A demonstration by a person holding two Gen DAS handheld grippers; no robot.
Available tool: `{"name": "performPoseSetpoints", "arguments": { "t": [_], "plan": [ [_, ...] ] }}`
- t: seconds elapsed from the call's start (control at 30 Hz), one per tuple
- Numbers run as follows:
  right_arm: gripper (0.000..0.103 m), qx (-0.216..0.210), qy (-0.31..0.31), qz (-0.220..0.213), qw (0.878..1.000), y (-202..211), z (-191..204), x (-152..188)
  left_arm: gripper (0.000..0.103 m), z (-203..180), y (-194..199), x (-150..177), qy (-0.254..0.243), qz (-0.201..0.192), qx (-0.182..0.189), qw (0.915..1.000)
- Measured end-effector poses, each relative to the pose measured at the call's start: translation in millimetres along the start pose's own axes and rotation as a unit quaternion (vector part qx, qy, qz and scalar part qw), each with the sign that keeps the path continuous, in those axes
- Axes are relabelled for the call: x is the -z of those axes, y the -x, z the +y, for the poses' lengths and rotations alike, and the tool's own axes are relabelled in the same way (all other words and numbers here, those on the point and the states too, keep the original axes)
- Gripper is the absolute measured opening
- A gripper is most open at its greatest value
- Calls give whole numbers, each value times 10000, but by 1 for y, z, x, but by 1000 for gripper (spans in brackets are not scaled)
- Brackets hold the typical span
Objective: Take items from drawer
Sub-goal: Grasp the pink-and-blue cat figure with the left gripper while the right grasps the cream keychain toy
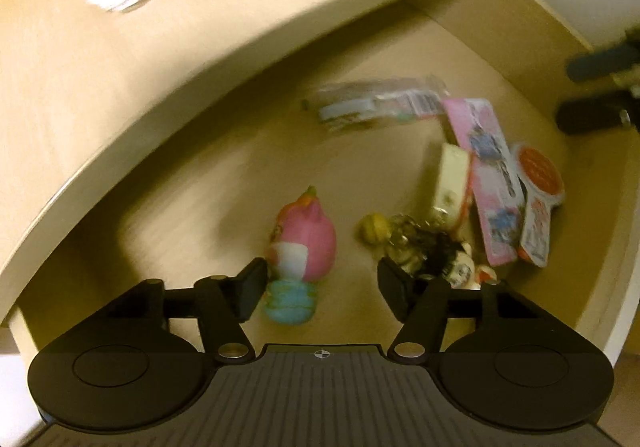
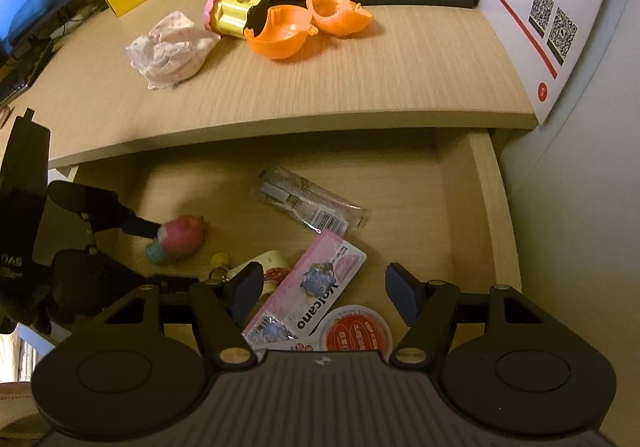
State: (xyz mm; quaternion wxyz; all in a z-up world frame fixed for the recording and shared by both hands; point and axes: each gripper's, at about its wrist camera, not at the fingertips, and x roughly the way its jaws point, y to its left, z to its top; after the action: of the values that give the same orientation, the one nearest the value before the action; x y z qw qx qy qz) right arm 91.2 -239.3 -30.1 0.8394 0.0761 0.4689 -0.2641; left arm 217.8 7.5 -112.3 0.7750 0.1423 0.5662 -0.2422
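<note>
Open drawer point(image 2: 484, 207), left half of floor: pink squishy toy point(image 1: 306, 243), long axis running away from left gripper point(image 1: 322, 289). Fingers point(image 1: 252, 289) spread wide, empty, toy just ahead between them. Right gripper point(image 2: 324, 297) open, empty, farther off over pink packet point(image 2: 312, 291).

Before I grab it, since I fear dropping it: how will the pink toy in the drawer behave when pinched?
The pink toy looks rounded and smooth, so it may slip or roll from the open left gripper. It looks like soft foam, so probably light and squashy.
</note>
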Motion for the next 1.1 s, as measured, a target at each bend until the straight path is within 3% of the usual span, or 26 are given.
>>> {"name": "performPoseSetpoints", "arguments": {
  "t": [0.07, 0.13, 0.23, 0.3, 0.4, 0.53, 0.73, 0.8, 0.9, 1.1],
  "plan": [
    [68, 26, 61, 48, 10000, -2, 0, 1, 60, 6, 0, 1, 131, -38, 85, 9999],
    [68, 48, 156, 115, 9998, -5, 1, 0, 45, 11, 1, 1, 160, -50, 210, 9996],
    [68, -60, 379, 227, 9990, -12, 9, -3, 43, 18, 4, 1, 416, 168, 678, 9967],
    [68, -241, 630, 360, 9971, -18, 18, -6, 42, 22, 13, 5, 609, 99, 985, 9932],
    [68, -383, 1159, 599, 9907, -33, 38, -10, 41, 28, 36, 13, 909, -144, 783, 9927],
    [68, -454, 1662, 898, 9809, -60, 64, -16, 41, 42, 73, 28, 1557, -557, 738, 9835],
    [71, -159, 1936, 1116, 9746, -93, 77, -23, 41, 43, 108, 46, 1975, -954, 494, 9744],
    [68, -201, 1925, 1149, 9743, -93, 76, -24, 41, 43, 113, 53, 2057, -983, 483, 9725],
    [57, -325, 1751, 1174, 9770, -87, 71, -24, 41, 41, 117, 61, 2097, -962, 463, 9719],
    [56, -591, 1087, 648, 9902, -39, 55, -20, 41, 34, 120, 77, 1973, -938, 485, 9746]
  ]
}}
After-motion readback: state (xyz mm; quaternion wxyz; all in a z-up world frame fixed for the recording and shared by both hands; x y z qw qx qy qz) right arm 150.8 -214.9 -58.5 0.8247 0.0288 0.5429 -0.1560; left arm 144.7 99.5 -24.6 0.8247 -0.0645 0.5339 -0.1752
